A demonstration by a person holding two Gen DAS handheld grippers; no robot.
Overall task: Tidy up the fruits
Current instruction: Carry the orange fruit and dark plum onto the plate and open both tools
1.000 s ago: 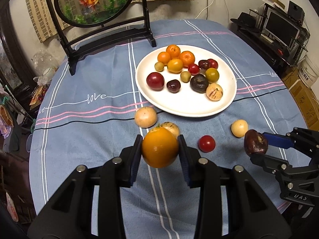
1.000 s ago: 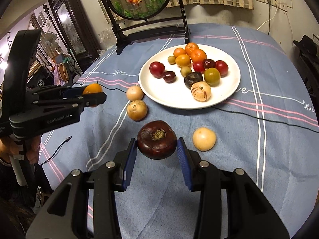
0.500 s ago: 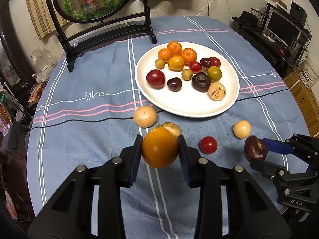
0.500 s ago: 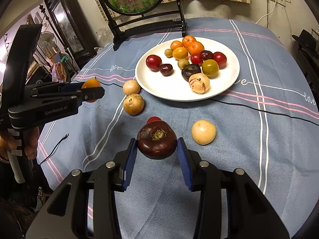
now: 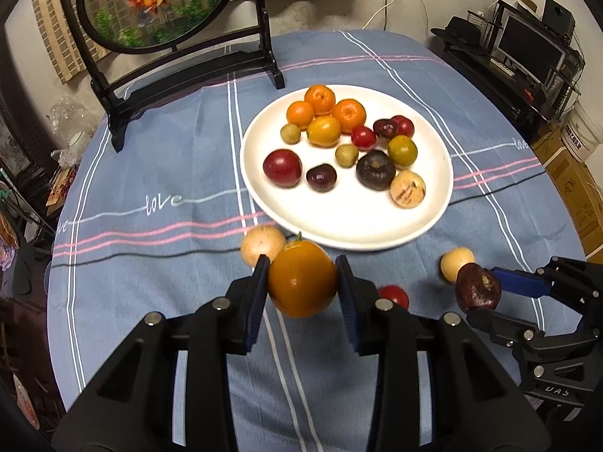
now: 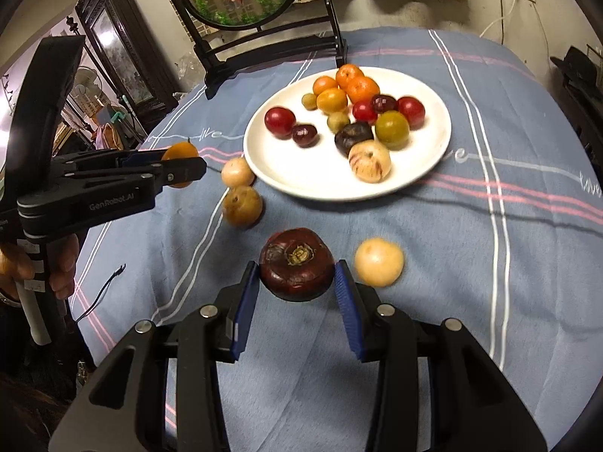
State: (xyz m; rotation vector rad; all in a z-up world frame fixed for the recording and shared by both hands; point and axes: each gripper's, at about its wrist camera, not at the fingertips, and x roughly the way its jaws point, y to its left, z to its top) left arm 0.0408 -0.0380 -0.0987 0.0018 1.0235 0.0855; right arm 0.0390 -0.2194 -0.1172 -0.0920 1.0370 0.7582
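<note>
The counter [image 5: 158, 158], under a blue striped cloth [image 6: 508, 120], carries everything, and I place the rest by the white plate [image 5: 339, 226] near its middle. Behind the plate stands a black-framed round screen [image 5: 158, 3] with a goldfish picture.

The plate holds a pile of fruit: three oranges at its far edge, red, dark, green and yellow ones in front of them, and a pale striped fruit [image 6: 368, 161] nearest its front rim.

My left gripper [image 5: 302, 286] is in front of the plate's near rim, its jaws pinching an orange fruit [image 5: 302, 278] clear of the cloth. My left hand [image 6: 64, 260] grips its handle. My right gripper [image 6: 296, 269] is also in front of the plate, to the right of the left one, its jaws clamped on a dark maroon fruit [image 6: 296, 263].

Loose on the cloth by the plate's left front rim lie two tan fruits [image 6: 241, 205], just beside each other. A pale yellow fruit [image 6: 378, 261] lies in front of the plate, just beside my right jaws. A small red fruit [image 5: 394, 295] sits further in front, between my two grippers.
</note>
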